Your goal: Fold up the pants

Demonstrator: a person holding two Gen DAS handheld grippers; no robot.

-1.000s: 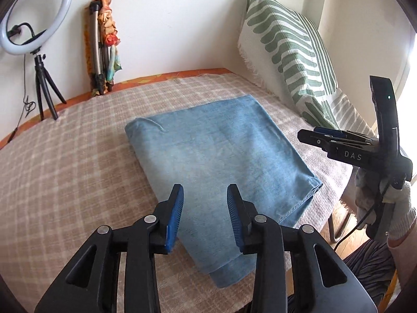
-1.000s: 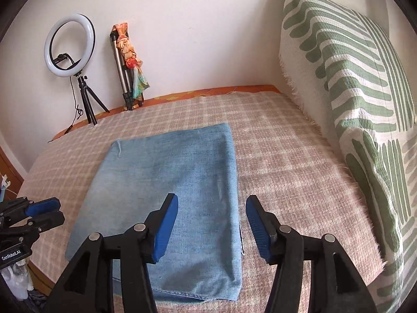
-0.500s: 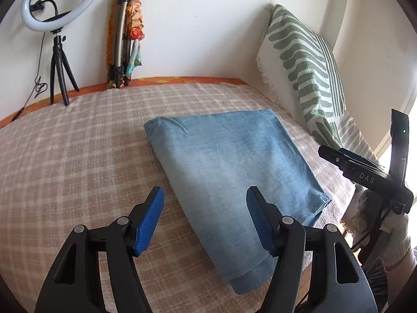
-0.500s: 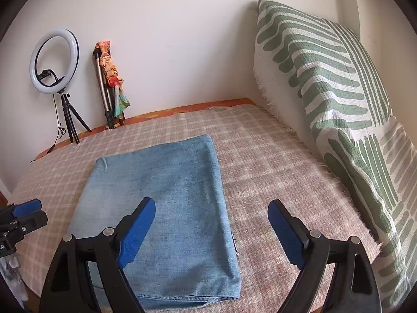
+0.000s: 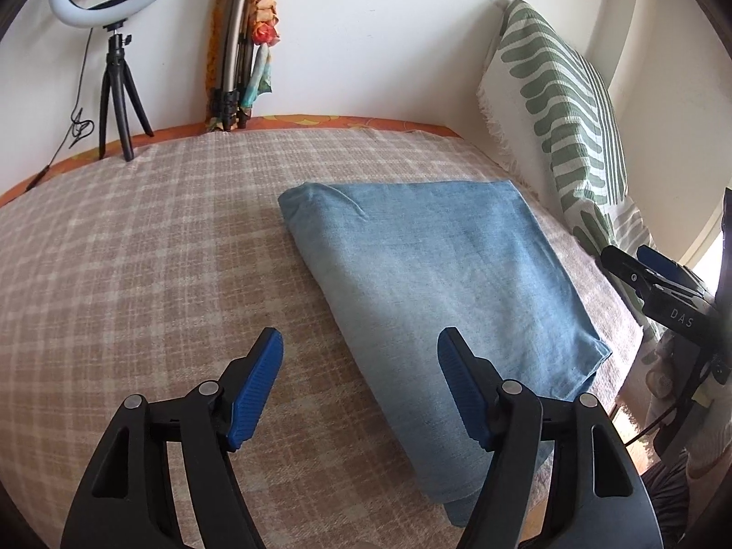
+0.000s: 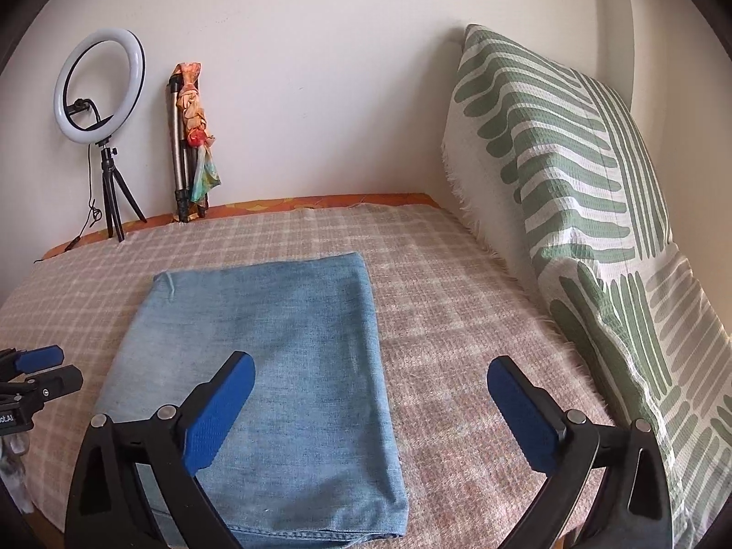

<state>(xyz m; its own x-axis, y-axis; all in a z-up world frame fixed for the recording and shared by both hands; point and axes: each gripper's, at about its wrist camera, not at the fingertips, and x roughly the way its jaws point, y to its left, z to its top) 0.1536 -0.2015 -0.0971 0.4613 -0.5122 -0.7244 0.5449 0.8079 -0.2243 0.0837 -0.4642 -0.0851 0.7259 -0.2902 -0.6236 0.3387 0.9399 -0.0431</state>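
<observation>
The pants [image 5: 439,274] are light blue denim, folded into a flat rectangle on the plaid bed cover [image 5: 151,274]. They also show in the right wrist view [image 6: 274,366]. My left gripper [image 5: 361,366] is open and empty, held above the near left edge of the fold. My right gripper [image 6: 370,389] is wide open and empty, above the fold's near right edge. The right gripper appears at the right edge of the left wrist view [image 5: 659,274]; the left one at the left edge of the right wrist view [image 6: 36,370].
A green-striped white pillow [image 6: 572,210] leans along the right side. A ring light on a tripod [image 6: 98,91] and a folded tripod with a colourful cloth [image 6: 190,142] stand against the back wall. The bed's front edge is close below the grippers.
Both grippers have opened wider and drawn back and up from the folded pants. The pants lie still.
</observation>
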